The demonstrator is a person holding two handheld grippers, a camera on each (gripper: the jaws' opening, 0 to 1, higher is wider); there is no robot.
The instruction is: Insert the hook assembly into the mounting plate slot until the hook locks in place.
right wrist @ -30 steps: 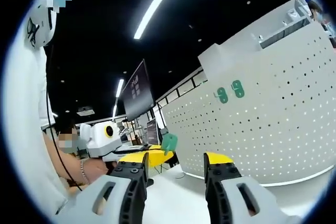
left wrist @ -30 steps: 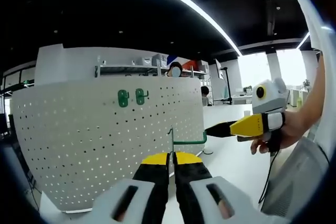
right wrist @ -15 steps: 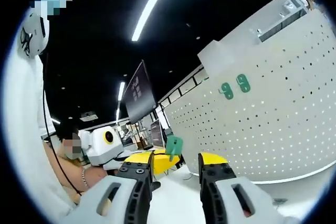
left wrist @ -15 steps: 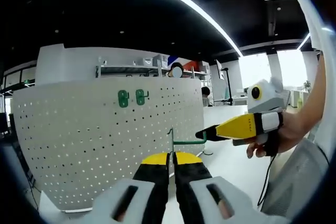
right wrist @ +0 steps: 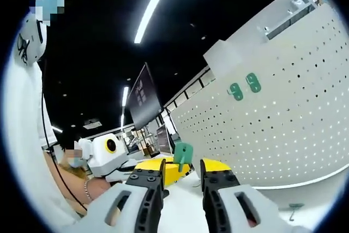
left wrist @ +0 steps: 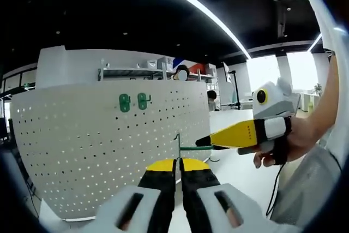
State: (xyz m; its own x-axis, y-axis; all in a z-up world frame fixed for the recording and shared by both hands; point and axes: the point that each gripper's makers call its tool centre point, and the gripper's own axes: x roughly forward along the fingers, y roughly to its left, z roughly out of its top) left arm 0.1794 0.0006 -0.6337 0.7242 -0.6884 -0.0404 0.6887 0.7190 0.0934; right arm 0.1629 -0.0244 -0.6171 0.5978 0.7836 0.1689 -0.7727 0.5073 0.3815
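White pegboard (left wrist: 109, 151) behind; left tongs (left wrist: 175, 163) grip green hook (left wrist: 192, 147).

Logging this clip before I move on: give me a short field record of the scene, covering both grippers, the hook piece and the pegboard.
left gripper: shut on the green hook, thin part pinched between its jaws
right gripper: jaws nearly closed around the hook's green plate; contact unclear
hook position: held in the air in front of the pegboard, not inserted
pegboard: white, perforated, upright
already mounted: two green hooks side by side near the board's top
task state: insertion not yet done
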